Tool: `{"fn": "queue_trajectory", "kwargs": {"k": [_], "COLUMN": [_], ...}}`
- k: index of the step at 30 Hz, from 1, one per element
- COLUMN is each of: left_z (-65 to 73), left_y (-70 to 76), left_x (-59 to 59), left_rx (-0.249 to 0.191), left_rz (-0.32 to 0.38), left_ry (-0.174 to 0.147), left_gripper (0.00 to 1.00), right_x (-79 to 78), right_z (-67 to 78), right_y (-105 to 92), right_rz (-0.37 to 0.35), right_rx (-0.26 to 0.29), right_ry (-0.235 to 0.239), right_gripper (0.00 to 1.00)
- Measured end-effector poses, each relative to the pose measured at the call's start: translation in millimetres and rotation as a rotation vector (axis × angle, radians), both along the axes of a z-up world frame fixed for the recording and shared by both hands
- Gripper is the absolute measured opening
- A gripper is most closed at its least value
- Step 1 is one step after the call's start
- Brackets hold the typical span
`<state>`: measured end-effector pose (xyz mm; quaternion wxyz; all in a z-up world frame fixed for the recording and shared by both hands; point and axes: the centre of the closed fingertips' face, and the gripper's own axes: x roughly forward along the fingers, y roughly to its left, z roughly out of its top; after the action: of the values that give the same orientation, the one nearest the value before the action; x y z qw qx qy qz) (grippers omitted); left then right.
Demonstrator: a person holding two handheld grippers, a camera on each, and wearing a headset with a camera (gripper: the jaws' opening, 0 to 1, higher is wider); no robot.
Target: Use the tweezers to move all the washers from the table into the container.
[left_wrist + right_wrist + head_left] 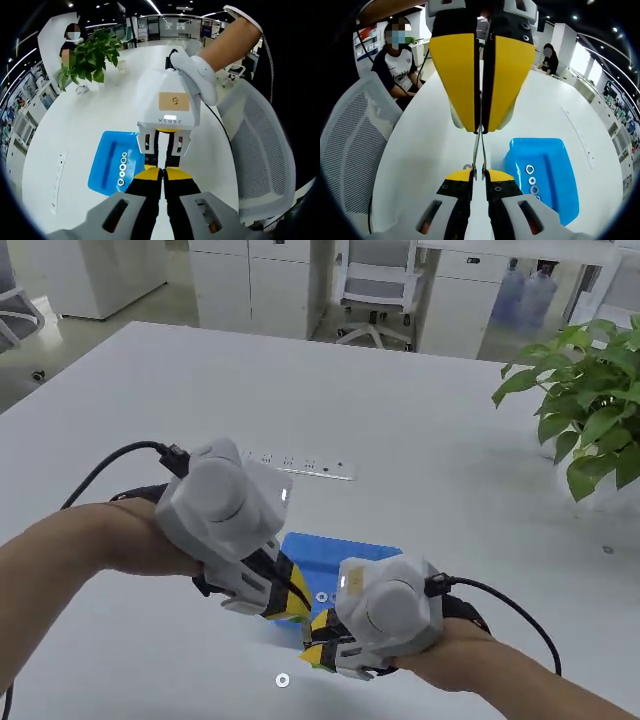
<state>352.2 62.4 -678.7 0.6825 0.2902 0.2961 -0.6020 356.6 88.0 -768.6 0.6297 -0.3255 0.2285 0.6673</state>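
Thin metal tweezers run between my two grippers, which face each other tip to tip above the table. My left gripper is shut on one end and my right gripper is shut on the other, the two legs slightly apart. In the head view the left gripper and right gripper meet over the near edge of the blue container. Several washers lie in a row inside the container. One washer lies on the white table in front of it.
A white power strip lies beyond the container. A potted plant stands at the right edge of the table. A mesh office chair stands beside the table. People sit nearby in the right gripper view.
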Motion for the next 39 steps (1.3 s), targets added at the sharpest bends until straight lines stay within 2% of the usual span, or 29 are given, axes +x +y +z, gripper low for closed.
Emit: {"fn": "queue_trajectory", "kwargs": {"k": [7, 26, 39], "left_z": [-7.4, -22.6, -30.9], "left_y": [6.9, 21.7, 23.8], "left_x": [-7.4, -15.3, -18.0], "left_rx": [0.001, 0.01, 0.013], "left_rz": [0.02, 0.054, 0.061], "left_ry": [0.015, 0.04, 0.055], "left_gripper": [0.05, 0.05, 0.05], "right_x": [-8.7, -18.7, -23.0], "right_z": [-6.7, -21.7, -29.9], "right_y": [6.2, 21.4, 23.4], "right_rz": [0.017, 0.031, 0.036], "right_rx": [0.0, 0.011, 0.007], "right_ry": [0.016, 0.045, 0.058], "right_gripper": [0.12, 0.12, 0.12]}}
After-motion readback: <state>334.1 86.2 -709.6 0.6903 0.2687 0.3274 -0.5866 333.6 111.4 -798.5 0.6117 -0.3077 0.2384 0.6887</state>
